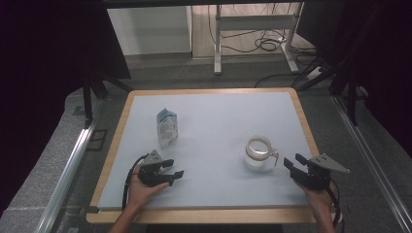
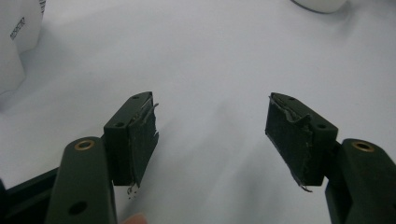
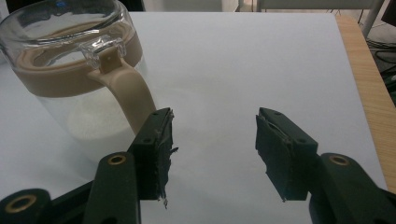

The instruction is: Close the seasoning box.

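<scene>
Both jaws of the right gripper (image 3: 212, 140) stand apart with nothing between them. Just left of them is the jar (image 3: 77, 79), a see-through glass one with a tan band and a tan handle (image 3: 128, 93). The handle points at the gripper, and its lower end comes down right by the left jaw; I cannot tell if they touch. I think the handle is turned that way so the jaws can slide around it and pinch it. For that, the gripper would need to shift a little to the left.

From above, the jar (image 1: 258, 154) stands on the right part of the table (image 1: 218, 111), just left of the right gripper (image 1: 292, 163).

The left gripper (image 1: 172, 168) rests low at the near left, its jaws wide apart and holding nothing, with bare table between them. It seems to be waiting. A small white bag (image 1: 166, 127) stands a bit beyond it, well apart from the jar.
</scene>
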The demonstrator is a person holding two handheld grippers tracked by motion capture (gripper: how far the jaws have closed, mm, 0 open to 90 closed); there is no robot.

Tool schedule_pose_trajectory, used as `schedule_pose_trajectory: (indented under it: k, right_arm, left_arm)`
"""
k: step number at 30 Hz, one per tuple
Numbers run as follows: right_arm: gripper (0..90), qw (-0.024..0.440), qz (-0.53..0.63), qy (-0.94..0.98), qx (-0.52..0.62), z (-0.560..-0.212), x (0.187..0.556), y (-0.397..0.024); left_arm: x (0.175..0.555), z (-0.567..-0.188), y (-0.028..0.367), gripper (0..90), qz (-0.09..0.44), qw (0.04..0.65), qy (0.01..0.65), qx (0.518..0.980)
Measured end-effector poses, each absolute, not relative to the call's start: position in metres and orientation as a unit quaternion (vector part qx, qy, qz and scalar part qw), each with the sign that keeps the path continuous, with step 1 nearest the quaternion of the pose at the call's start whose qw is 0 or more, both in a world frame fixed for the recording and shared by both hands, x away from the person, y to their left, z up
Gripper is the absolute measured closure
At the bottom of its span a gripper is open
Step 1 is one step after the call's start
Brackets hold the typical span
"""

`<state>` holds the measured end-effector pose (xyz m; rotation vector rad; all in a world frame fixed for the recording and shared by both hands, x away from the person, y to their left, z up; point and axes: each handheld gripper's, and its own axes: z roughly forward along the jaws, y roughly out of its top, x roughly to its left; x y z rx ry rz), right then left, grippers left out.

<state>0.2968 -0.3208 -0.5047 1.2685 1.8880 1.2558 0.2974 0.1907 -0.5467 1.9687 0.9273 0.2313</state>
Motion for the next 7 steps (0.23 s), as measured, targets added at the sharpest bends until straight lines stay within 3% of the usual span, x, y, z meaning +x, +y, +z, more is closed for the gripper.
schedule_pose_trajectory:
  k: [7]
  right_arm:
    - [44.5,0.27,0.465,0.702,0.467,-0.5048,0.2968,-0.3192]
  left_arm:
    - [0.297,-0.5462,0.1903,33.2,0.095,0.461,0.376,0.798]
